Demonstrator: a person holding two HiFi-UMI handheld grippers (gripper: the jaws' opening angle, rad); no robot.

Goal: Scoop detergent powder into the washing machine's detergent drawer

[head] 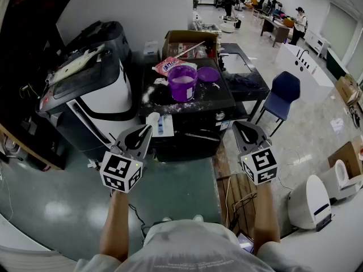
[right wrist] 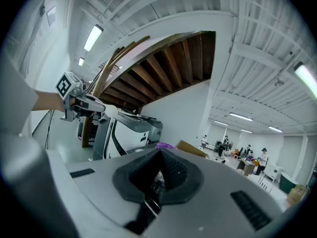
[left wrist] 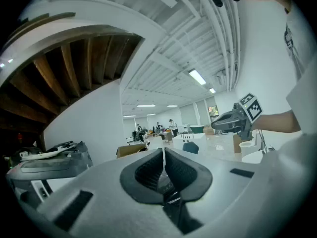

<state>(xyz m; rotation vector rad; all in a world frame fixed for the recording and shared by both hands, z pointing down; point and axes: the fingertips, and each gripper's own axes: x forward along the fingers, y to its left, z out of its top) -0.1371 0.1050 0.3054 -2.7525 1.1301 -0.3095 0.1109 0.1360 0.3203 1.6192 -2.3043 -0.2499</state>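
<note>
Your two tongs: left tongs (head: 138, 136) pressed together, nothing between; right tongs (head: 245, 131) likewise together, empty. Both in air, nearer you than purple tub (head: 182, 83), one either side.

- One purple tub, lid off, pale powder inside, on black tabletop (head: 218, 95).
- One purple lid (head: 207, 74) just right of tub.
- One pink packet (head: 168, 66) behind-left of tub.
- One cardboard box (head: 190, 38) behind tub.
- One blue chair (head: 282, 89) well right of tub.
- White powder spilt on tabletop left of tub.

Grey-green floor (head: 170, 186); bright hall, people (head: 299, 24) far behind tub.
</note>
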